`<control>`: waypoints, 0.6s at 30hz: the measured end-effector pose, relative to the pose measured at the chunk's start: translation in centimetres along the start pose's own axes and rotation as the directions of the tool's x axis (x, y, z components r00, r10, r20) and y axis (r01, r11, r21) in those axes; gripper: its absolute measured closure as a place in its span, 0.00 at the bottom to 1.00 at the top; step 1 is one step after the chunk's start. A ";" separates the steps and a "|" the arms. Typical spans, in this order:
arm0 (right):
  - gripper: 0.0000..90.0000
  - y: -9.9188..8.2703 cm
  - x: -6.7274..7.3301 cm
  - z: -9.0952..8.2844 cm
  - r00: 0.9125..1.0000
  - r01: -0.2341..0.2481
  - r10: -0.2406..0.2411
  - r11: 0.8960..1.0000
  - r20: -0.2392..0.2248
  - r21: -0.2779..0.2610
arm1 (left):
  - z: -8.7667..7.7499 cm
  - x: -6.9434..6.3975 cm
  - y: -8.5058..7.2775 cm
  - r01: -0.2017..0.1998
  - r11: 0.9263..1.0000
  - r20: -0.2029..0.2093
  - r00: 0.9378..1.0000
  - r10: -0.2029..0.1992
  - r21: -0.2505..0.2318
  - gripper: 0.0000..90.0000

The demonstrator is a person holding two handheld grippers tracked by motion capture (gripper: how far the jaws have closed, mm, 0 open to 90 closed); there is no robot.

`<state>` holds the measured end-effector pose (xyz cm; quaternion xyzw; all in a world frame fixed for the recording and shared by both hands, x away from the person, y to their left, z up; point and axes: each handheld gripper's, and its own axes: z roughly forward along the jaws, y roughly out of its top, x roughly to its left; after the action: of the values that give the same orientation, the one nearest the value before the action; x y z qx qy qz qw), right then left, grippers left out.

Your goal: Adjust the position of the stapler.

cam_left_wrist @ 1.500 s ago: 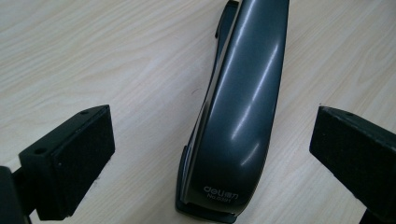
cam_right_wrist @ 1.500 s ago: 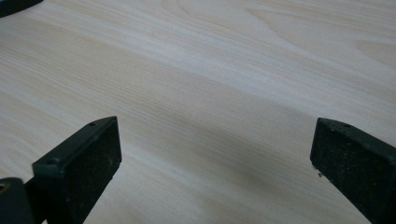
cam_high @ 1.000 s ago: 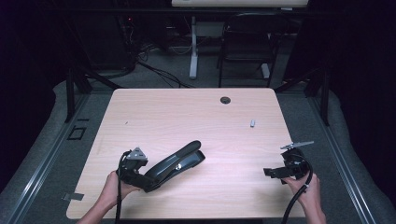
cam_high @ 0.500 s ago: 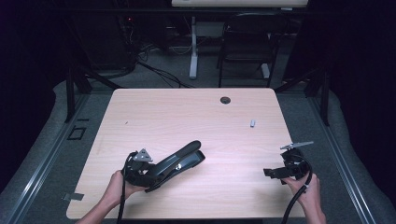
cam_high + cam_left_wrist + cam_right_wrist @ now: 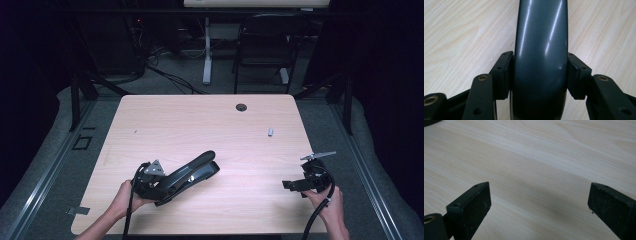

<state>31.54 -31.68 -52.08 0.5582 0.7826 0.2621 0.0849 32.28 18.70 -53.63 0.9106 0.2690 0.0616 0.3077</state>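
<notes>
Gripping the long black stapler-like tool at its near end with the left gripper, having just been closing the jaws onto its glossy dark handle and now pressing both pads flat against its sides at a middling width. Lying at the front left of the table, angled toward the centre, handle raised above the base. Probably securing the hold before lifting or turning: keeping the pads square on the curved handle, squeezing evenly, guarding against slipping on so smooth a surface, and minding the free far end swinging or drooping once raised.

Holding the right gripper at the front right, well apart from the tool, jaws spread wide over bare wood with nothing between them; possibly waiting to steady the far end.

Working on pale wood-grain laminate, carrying a small grey object toward the right and a dark cable hole near the far edge. Sitting in a dim room, with a black chair and trailing cables on the grey floor beyond.
</notes>
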 end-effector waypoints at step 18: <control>0.05 0.0 0.0 0.0 1.000 -0.003 0.003 1.000 -0.009 -0.003 | 1.3 0.2 2.0 -0.133 0.991 0.078 0.988 0.132 0.009 0.52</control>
<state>31.59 -31.66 -52.09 0.5582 0.7817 0.2659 0.0817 33.76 16.80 -53.51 0.9303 0.1962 0.0448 0.3068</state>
